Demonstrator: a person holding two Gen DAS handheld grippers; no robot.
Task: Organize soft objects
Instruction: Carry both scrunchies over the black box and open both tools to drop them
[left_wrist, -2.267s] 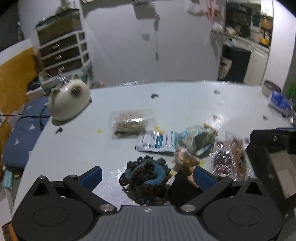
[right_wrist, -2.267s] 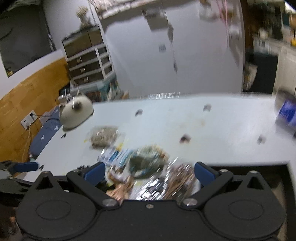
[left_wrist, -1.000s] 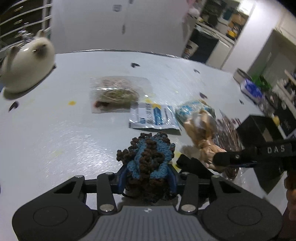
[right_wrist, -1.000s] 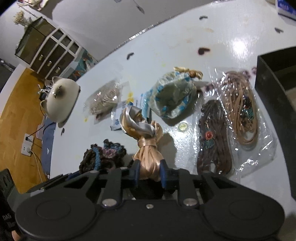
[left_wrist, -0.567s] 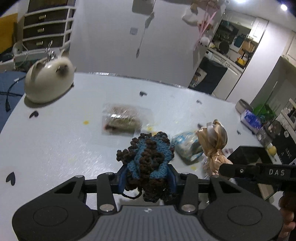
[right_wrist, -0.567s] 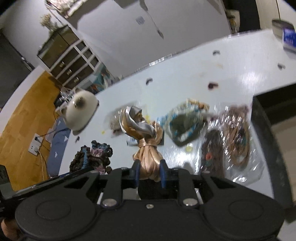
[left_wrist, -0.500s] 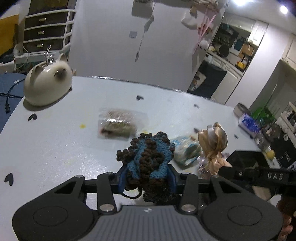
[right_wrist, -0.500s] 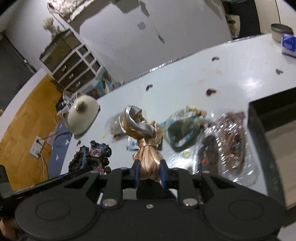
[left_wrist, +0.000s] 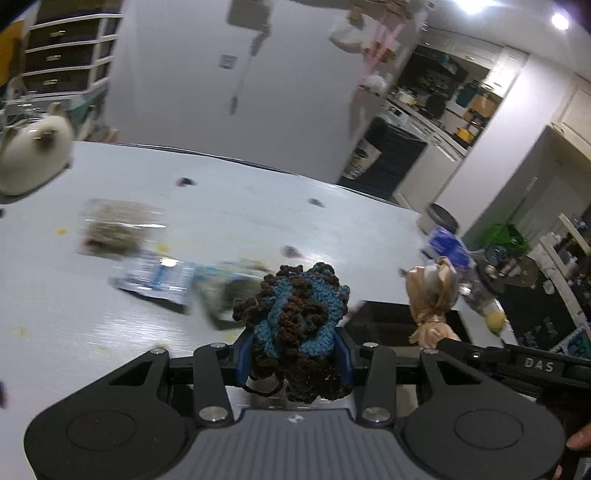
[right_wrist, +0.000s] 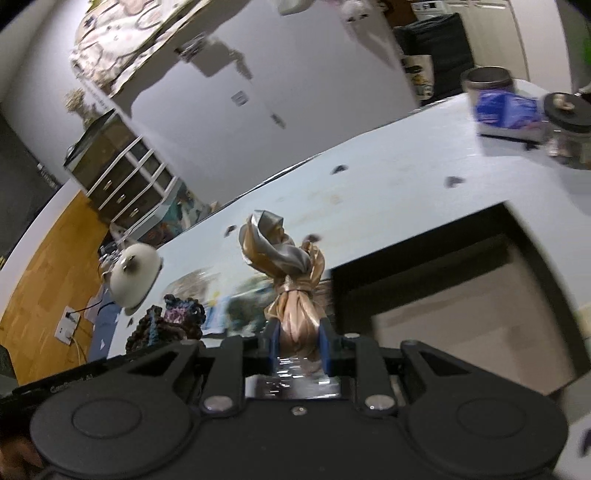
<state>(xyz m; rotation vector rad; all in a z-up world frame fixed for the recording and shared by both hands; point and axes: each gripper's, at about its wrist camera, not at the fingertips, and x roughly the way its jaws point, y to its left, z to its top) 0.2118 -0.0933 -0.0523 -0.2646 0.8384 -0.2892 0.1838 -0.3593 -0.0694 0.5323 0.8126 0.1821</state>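
Pale worktop (left_wrist: 332, 229), black open box (right_wrist: 461, 295) at its near right edge. Left gripper (left_wrist: 293, 356) jaws clamp a brown-and-blue crocheted yarn piece (left_wrist: 295, 317); right gripper (right_wrist: 297, 345) jaws, nearly closed, pinch a knotted gold satin ribbon bundle (right_wrist: 291, 280), both aloft. Carry step; next, likely lower each over the box and release.

A white tabletop (left_wrist: 303, 221) with scattered small dark marks is carrying everything, and its pale surface is reflecting the room lights. At the far left a cream cat-shaped ornament (left_wrist: 31, 155) is sitting on it. Nearer the middle a clear packet of brownish stuff (left_wrist: 114, 229) is lying flat, with a white and blue packet (left_wrist: 159, 275) lying just beside it on the near side, and a blurred blue-patterned bundle (left_wrist: 225, 291) is lying beside that. A black open box (right_wrist: 458, 295) is resting at the near right. At the far right a blue and white pack (right_wrist: 506, 110), a grey tin (right_wrist: 487, 79) and a black-lidded jar (right_wrist: 567, 122) are standing close together.
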